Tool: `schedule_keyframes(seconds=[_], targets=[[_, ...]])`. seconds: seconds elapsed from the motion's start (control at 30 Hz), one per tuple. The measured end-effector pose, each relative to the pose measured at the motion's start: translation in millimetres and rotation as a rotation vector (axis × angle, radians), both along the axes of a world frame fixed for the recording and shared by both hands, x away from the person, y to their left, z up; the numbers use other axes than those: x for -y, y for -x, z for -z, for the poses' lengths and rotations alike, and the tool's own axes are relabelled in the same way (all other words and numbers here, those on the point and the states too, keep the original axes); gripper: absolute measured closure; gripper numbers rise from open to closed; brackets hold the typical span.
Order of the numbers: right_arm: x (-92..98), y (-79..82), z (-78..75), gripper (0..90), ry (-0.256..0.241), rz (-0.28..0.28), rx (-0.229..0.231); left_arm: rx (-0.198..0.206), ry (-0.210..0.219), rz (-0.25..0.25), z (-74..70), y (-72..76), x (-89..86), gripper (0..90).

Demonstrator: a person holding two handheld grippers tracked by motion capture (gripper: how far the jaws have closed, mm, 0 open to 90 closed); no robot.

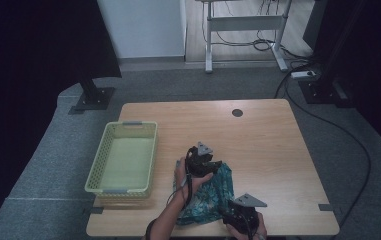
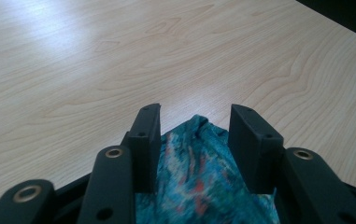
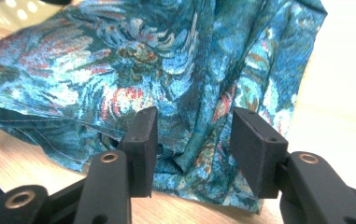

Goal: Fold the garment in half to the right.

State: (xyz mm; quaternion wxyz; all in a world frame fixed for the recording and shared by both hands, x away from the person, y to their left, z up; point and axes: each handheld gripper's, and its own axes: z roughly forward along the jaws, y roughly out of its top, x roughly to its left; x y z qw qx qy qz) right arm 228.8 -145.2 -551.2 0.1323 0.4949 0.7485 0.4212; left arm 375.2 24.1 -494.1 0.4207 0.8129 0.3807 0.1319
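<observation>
A teal cloth [image 1: 209, 196] with a red and white floral print lies crumpled near the table's front edge. My left gripper [image 1: 212, 165] sits at its far corner, jaws open, and that corner of the cloth [image 2: 199, 163] lies between them. My right gripper [image 1: 230, 212] is at the cloth's near right side, open too. In the right gripper view a fold of the cloth [image 3: 189, 93] bunches up between the two jaws without being pinched.
A pale green plastic basket [image 1: 95, 172] stands empty on the table's left side. The wooden table [image 1: 273, 145] has a round cable hole [image 1: 237, 112] near its far edge. Beyond it are a desk frame and floor cables.
</observation>
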Motion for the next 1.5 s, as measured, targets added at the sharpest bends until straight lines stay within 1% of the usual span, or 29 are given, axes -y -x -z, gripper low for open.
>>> schedule_keyframes(seconds=[0.07, 0.2, 0.23, 0.37, 0.43, 0.5, 0.7, 0.77, 0.8, 0.87, 0.93, 1.0, 1.07, 1.17, 1.23, 1.33, 1.5], targets=[[0.5, -0.9, 2.6, 49.2, 0.010, -0.008, -0.005, 0.005, 0.008, -0.003, -1.0, 1.5, -3.9, 53.4], [2.7, -1.5, 3.7, 46.3, -0.006, -0.022, -0.004, 0.014, 0.013, -0.010, -3.2, 4.7, -12.7, 51.5], [4.1, -1.6, 2.5, 45.3, -0.015, -0.026, 0.001, 0.015, 0.018, -0.013, -3.8, 5.6, -15.0, 50.9], [10.8, -3.6, -6.7, 42.1, -0.046, -0.052, 0.045, 0.015, 0.015, -0.011, -6.0, 8.9, -23.5, 48.3], [12.7, -5.5, -11.6, 41.4, -0.046, -0.071, 0.065, 0.016, 0.011, -0.013, -6.3, 11.0, -26.7, 45.8], [13.3, -7.9, -15.2, 41.1, -0.044, -0.089, 0.076, 0.015, 0.022, -0.012, -7.2, 13.1, -30.3, 44.1], [10.9, -12.3, -19.6, 40.2, -0.033, -0.139, 0.094, 0.025, 0.031, -0.011, -14.4, 19.3, -40.4, 39.7], [10.3, -12.6, -19.0, 40.2, -0.031, -0.149, 0.093, 0.032, 0.022, -0.023, -15.6, 21.4, -43.1, 38.6], [10.3, -12.5, -18.5, 40.2, -0.032, -0.150, 0.095, 0.036, 0.018, -0.031, -15.7, 22.4, -44.3, 38.6], [11.1, -11.3, -17.3, 40.2, -0.039, -0.146, 0.109, 0.027, 0.024, -0.030, -15.1, 23.5, -47.2, 37.4], [11.6, -10.6, -16.5, 40.2, -0.037, -0.149, 0.111, 0.029, 0.022, -0.028, -14.3, 25.2, -49.9, 36.4], [12.3, -10.7, -15.7, 40.3, -0.027, -0.150, 0.111, 0.026, 0.028, -0.019, -13.9, 27.5, -53.2, 35.6], [13.6, -11.3, -14.8, 40.2, -0.016, -0.150, 0.108, 0.032, 0.019, -0.015, -13.3, 30.6, -56.4, 34.9], [15.5, -12.0, -13.3, 40.3, -0.014, -0.150, 0.110, 0.036, 0.014, -0.012, -12.0, 33.7, -59.2, 34.3], [17.5, -11.9, -11.8, 40.3, -0.015, -0.149, 0.105, 0.041, 0.004, -0.021, -10.6, 36.3, -63.2, 33.5], [19.1, -9.7, -10.2, 40.2, -0.010, -0.154, 0.101, 0.039, 0.015, -0.035, -8.8, 39.5, -69.2, 32.9], [24.6, -5.2, -10.8, 40.1, 0.004, -0.165, 0.105, 0.047, 0.001, -0.032, -6.4, 48.1, -78.2, 32.4]])
